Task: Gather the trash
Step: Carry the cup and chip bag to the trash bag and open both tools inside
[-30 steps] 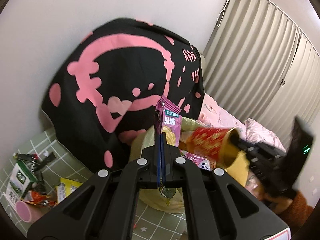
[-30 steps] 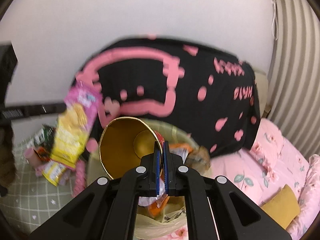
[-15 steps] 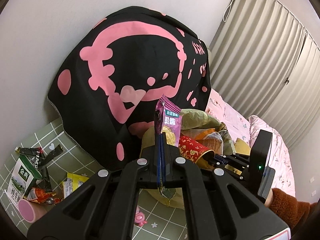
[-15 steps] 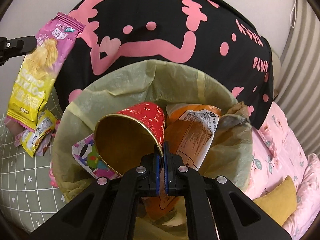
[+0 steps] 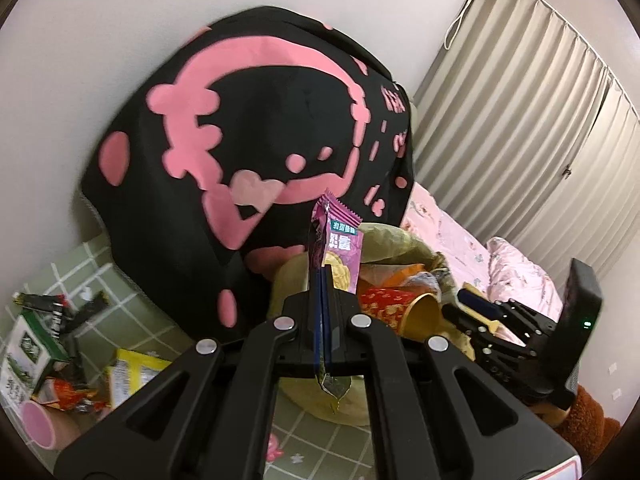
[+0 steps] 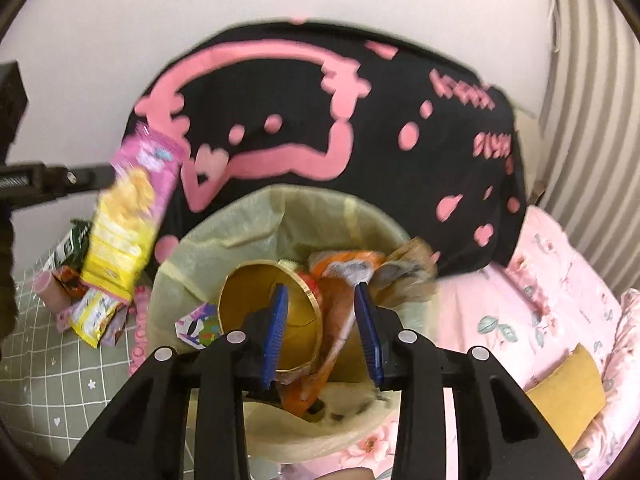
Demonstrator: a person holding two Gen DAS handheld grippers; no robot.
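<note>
right gripper (image 6: pixel 322 330): opening up right now above the bin; blue pads spread apart, not pressing on anything.
red cup (image 6: pixel 270 316): a second ago pinched by its gold rim, now let go (left pad sits in front of its mouth, so a light touch cannot be ruled out); lying on its side in the bin, mouth facing near.
left gripper (image 5: pixel 322 314): squeezed tight on the chip bag, same as a second ago.
chip bag (image 5: pixel 340 256): purple and yellow, standing up between the shut pads; held in the air to the left of the bin, not dropped in yet.
bin (image 6: pixel 192 264): round, lined with a yellowish bag, getting full; orange wrapper (image 6: pixel 346 266) and crumpled papers beside the cup.
floor on the left (image 5: pixel 92 280): green checked mat with more trash waiting: milk carton (image 5: pixel 28 350), pink cup (image 5: pixel 38 426), yellow packets (image 5: pixel 132 376).
behind the bin: black blanket with pink shapes (image 6: pixel 320 120) hanging against the wall; pink bedding (image 6: pixel 540 300) on the right.
meaning for the job: cup looks done (one piece fewer to pick up); chip bag probably next into the bin, then the pile on the mat.
</note>
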